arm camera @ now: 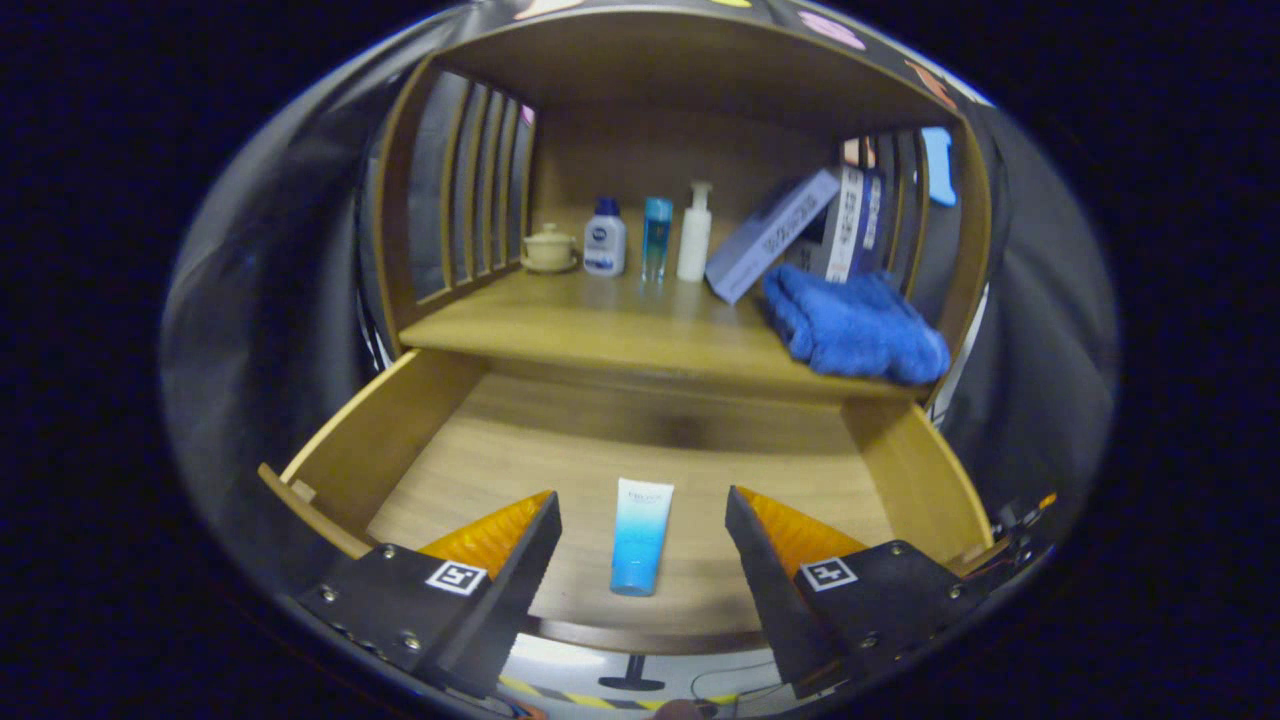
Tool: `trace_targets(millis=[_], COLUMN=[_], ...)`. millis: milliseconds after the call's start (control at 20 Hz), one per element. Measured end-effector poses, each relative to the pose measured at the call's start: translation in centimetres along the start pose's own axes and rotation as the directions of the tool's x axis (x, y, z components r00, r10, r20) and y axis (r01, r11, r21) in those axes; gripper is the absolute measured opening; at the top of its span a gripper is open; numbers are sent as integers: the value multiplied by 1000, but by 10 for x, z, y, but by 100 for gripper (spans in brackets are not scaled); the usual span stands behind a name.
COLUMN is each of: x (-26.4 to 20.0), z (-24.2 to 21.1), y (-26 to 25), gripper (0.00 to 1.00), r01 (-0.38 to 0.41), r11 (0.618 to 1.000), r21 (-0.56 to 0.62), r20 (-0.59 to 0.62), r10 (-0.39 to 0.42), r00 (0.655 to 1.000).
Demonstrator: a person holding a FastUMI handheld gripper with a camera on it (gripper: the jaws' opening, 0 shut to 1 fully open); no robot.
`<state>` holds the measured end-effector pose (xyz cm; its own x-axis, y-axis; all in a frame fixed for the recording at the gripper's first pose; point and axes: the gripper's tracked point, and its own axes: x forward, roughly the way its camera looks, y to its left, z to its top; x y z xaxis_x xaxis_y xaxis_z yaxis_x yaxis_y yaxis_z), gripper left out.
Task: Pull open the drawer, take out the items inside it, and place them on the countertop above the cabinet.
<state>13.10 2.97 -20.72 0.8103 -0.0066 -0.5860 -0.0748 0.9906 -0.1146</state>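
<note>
The drawer [400,440] stands pulled open below the tabletop [600,335] of the wooden cabinet, so the step in hand is judged to be the taking of the item inside. One item is seen in it: a blue-and-white tube [641,535], lying flat on the drawer floor near the front wall, its cap end nearest and its white end pointing away. The gripper [640,540] is held above it with the jaws spread wide, one on each side of the tube, and nothing is pinched; whether the tips are already level with the tube or well above it cannot be told from this fisheye view.

For a sound grasp, the jaws should be lowered straight down until the tips nearly meet the drawer floor, kept square to the tube's long axis, and closed across its middle rather than at the cap. The tube is likely soft, so only moderate pressure is called for. It should then be lifted clear of the drawer's front wall before being carried far.

On the tabletop, free space is seen at the near left; the blue towel [850,325] at the right, the leaning boxes [770,240] and the bottles [655,238] at the far side are best avoided.
</note>
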Motion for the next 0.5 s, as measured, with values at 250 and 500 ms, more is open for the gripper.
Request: trace_targets(millis=[250, 500], x=[35, 45], z=[-32, -56], y=[-7, -1], gripper=[98, 98], r01=[13, 20], r11=[997, 999], r21=[73, 32], r20=[-214, -411], r10=[3, -5], r00=[977, 912])
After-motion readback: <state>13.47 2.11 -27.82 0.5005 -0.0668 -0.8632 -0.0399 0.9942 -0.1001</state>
